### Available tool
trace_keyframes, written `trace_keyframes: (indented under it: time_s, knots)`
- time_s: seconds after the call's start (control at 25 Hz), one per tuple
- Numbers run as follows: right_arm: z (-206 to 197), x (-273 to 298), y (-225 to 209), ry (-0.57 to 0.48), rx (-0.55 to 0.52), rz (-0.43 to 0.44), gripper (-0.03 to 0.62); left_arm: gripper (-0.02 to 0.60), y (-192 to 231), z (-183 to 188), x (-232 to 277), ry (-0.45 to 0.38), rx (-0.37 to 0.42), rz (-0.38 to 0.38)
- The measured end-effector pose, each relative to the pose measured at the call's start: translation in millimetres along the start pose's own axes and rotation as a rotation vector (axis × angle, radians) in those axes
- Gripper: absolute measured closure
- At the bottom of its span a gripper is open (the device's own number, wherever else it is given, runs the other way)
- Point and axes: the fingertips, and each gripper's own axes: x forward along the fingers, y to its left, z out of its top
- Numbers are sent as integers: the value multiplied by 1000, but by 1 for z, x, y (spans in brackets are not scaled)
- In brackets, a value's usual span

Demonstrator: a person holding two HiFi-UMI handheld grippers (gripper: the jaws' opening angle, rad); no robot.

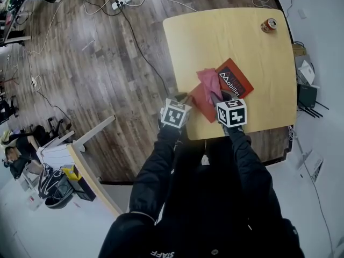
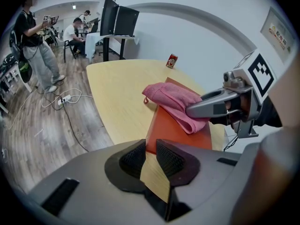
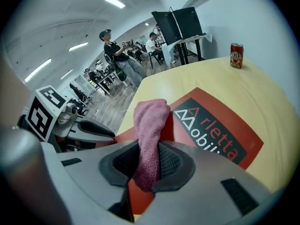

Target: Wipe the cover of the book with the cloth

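R claw (image 3: 149, 161) clamped on pink cloth (image 3: 150, 121), draped over red book (image 3: 220, 135) near table (image 1: 226, 36) front edge — L claw (image 2: 151, 161) pinches book's corner. Soda can (image 1: 269, 24) at far corner, well apart.

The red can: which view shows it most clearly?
The right gripper view: the can stands upright, largest, with its printed side visible. The head view shows only its top, small; the left gripper view shows it small and distant.

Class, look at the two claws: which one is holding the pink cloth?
The right claw, its jaws shut on the pink cloth over the red book. The left claw instead pinches the book's near corner.
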Motion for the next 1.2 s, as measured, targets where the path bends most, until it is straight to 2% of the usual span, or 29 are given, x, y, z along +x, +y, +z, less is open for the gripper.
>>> trace_keyframes:
  time_s: [0.76, 1.2]
  knots:
    - [-53, -43, -23, 5, 81, -46, 502, 488, 0, -1, -1, 21, -2, 20]
    - [-88, -73, -45, 8, 120, -91, 502, 488, 1, 0, -1, 12, -11, 68]
